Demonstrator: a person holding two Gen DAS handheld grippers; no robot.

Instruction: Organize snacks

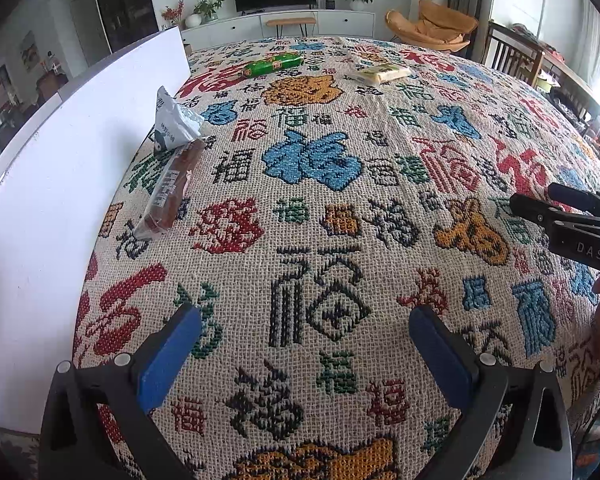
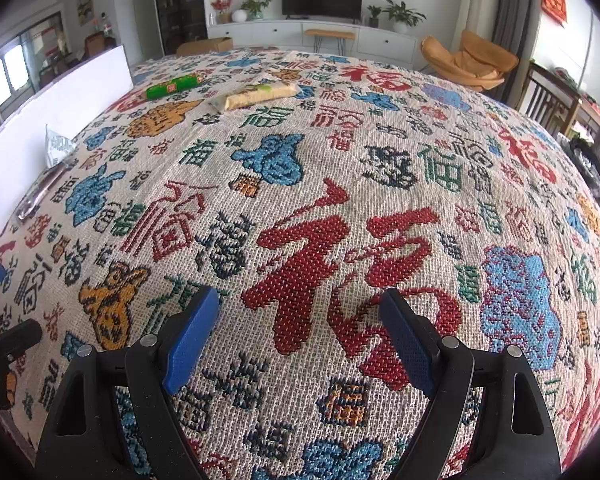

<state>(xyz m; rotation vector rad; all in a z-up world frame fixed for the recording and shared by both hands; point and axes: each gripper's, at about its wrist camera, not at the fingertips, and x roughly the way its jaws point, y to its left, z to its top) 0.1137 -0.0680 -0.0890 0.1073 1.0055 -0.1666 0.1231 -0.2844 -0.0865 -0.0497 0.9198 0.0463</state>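
Note:
A patterned woven cloth (image 1: 320,216) covers the table. A brown snack pack (image 1: 168,188) lies along its left edge, with a grey-white pouch (image 1: 174,120) leaning beside it against a white board (image 1: 60,168). Far back lie a green pack (image 1: 272,64) and a pale yellow cracker pack (image 1: 382,73). My left gripper (image 1: 305,316) hovers open over bare cloth. My right gripper (image 2: 298,300) is open too, nothing between its blue pads. The right wrist view shows the green pack (image 2: 174,86), the yellow pack (image 2: 260,95), the pouch (image 2: 58,146) and the brown pack (image 2: 40,194).
The right gripper's black body (image 1: 572,220) enters the left wrist view at the right edge, with a hand below it. The left gripper's parts (image 2: 4,344) show at the right wrist view's left edge. Wooden chairs (image 1: 516,56) stand beyond the table's right side.

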